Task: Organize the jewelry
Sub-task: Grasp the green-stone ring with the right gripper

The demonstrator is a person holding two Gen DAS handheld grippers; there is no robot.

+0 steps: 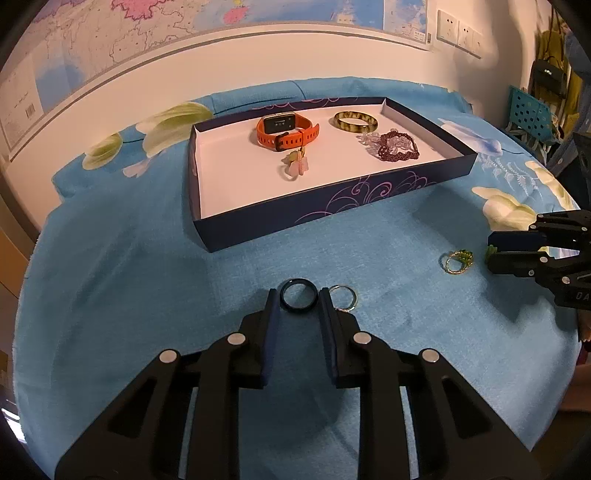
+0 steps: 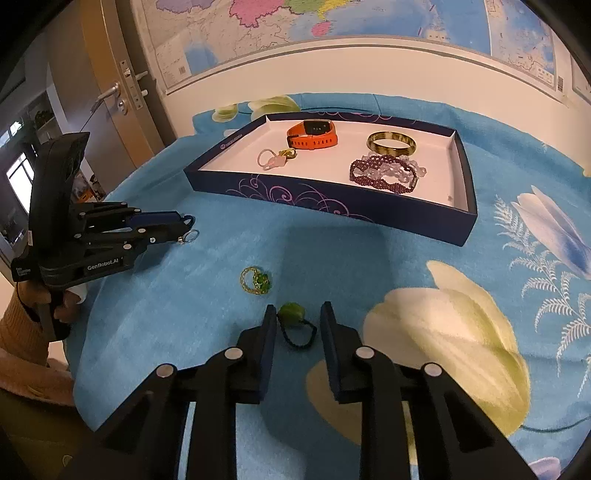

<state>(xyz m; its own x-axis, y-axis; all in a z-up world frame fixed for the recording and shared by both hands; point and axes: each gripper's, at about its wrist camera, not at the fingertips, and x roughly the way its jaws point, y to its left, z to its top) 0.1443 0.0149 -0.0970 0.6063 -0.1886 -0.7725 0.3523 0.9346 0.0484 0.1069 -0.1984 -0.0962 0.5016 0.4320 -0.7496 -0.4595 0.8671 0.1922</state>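
My left gripper (image 1: 298,295) is open, its jaws standing either side of a dark ring (image 1: 298,293) that lies on the blue cloth. A silver ring (image 1: 343,297) lies just right of it. My right gripper (image 2: 298,312) is open around a green bead on a dark cord loop (image 2: 291,314). A gold and green ring (image 2: 255,280) lies ahead of it to the left, also in the left wrist view (image 1: 457,261). The navy tray (image 1: 332,206) holds an orange watch (image 1: 287,132), a bangle (image 1: 355,122), a purple bead bracelet (image 1: 397,146) and a pink flower charm (image 1: 295,164).
The blue floral cloth (image 2: 221,332) covers a round table against a wall with a map (image 2: 332,18). A door (image 2: 110,92) stands at the left. The left gripper shows in the right wrist view (image 2: 184,229); the right gripper shows in the left wrist view (image 1: 491,253).
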